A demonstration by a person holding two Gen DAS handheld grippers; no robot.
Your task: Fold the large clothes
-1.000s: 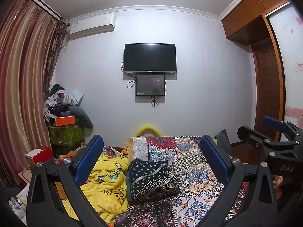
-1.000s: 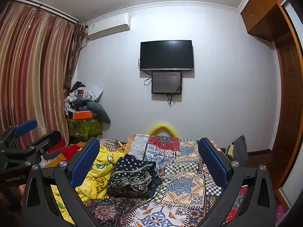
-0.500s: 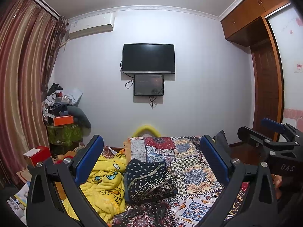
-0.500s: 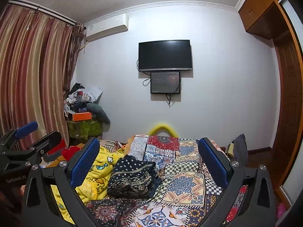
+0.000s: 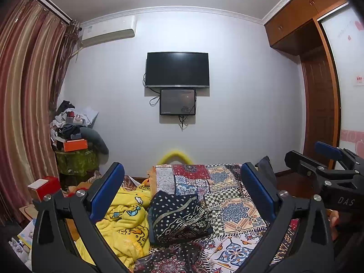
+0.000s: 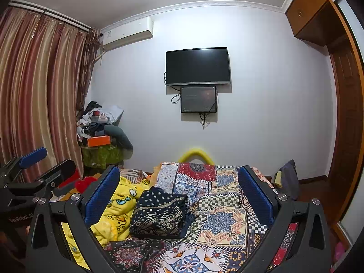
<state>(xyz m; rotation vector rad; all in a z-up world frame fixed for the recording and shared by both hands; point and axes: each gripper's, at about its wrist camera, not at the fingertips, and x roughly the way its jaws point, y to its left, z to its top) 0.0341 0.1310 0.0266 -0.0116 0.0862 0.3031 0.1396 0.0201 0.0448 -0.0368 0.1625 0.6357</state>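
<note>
Both my hand-held grippers released: left hand-held gripper | right hand-held gripper | folded dark patterned garment mid-bed, touching yellow blanket

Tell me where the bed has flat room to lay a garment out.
Free: the patchwork cover right of the folded dark patterned garment, out to the bed's right edge. Crowded: the left side, under the bunched yellow blanket.

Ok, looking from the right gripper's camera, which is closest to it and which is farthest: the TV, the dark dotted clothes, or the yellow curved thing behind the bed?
From the right gripper, open over the bed:
1. The dark dotted clothes, lying on the bed just ahead, a bit left.
2. The yellow curved thing, at the bed's far end.
3. The TV, high on the back wall.
</note>
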